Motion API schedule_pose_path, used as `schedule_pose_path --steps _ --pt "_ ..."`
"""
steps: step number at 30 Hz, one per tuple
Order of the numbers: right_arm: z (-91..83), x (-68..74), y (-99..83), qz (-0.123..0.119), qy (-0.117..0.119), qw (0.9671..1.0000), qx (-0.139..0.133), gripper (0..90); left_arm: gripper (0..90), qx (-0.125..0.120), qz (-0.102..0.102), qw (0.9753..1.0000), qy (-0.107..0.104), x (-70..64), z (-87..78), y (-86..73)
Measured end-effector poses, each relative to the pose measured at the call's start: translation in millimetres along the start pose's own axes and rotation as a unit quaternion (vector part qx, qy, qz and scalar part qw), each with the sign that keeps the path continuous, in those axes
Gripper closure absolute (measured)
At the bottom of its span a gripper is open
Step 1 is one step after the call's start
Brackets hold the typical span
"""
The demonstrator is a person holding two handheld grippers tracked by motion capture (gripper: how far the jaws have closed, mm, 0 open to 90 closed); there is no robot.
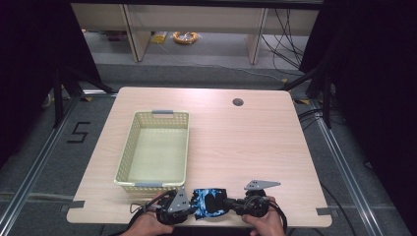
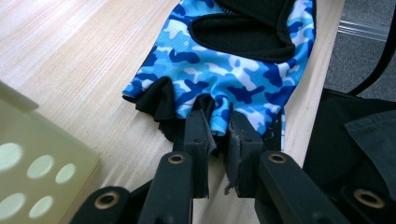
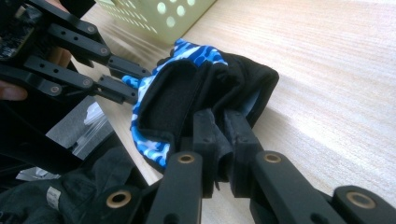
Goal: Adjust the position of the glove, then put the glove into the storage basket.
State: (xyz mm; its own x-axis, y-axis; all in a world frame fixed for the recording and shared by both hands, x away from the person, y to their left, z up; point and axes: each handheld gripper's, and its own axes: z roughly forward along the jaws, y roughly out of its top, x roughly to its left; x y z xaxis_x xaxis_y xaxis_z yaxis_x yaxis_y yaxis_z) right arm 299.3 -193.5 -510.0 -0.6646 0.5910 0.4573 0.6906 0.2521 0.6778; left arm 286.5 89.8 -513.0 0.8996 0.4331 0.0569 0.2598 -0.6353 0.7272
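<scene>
**Both grippers clamping the glove beside the basket**

The blue camouflage glove (image 1: 210,202) is lying on the table (image 1: 255,142) just in front of the basket (image 1: 129,147). The left gripper (image 2: 218,135) is pinching its finger end; the right gripper (image 3: 223,140) is gripping its black cuff.

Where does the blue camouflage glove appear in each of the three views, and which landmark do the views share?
High view: the blue camouflage glove lies at the table's near edge, between the two grippers.
Left gripper view: the glove spreads across the upper centre, its finger end pinched in the jaws.
Right gripper view: the glove sits at centre, its black edge pinched in the jaws.
Shared landmark: the pale green basket.
</scene>
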Motion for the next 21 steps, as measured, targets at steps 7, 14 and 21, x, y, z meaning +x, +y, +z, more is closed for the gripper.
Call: schedule_pose_path --steps 7,14,21 --pt "-3.4 0.2 0.1 0.004 -0.003 0.9999 -0.011 84.9 80.8 -0.008 0.005 0.9999 0.006 -0.3 -4.0 2.8" --pt "-7.0 1.9 1.5 -0.005 -0.007 0.9997 -0.022 84.9 81.3 -0.017 0.007 0.9998 0.007 0.9 -9.0 6.1" --pt "-8.0 5.8 3.5 -0.004 -0.002 0.9998 -0.02 85.0 81.3 -0.03 0.004 0.9995 0.007 0.4 -13.3 7.3"
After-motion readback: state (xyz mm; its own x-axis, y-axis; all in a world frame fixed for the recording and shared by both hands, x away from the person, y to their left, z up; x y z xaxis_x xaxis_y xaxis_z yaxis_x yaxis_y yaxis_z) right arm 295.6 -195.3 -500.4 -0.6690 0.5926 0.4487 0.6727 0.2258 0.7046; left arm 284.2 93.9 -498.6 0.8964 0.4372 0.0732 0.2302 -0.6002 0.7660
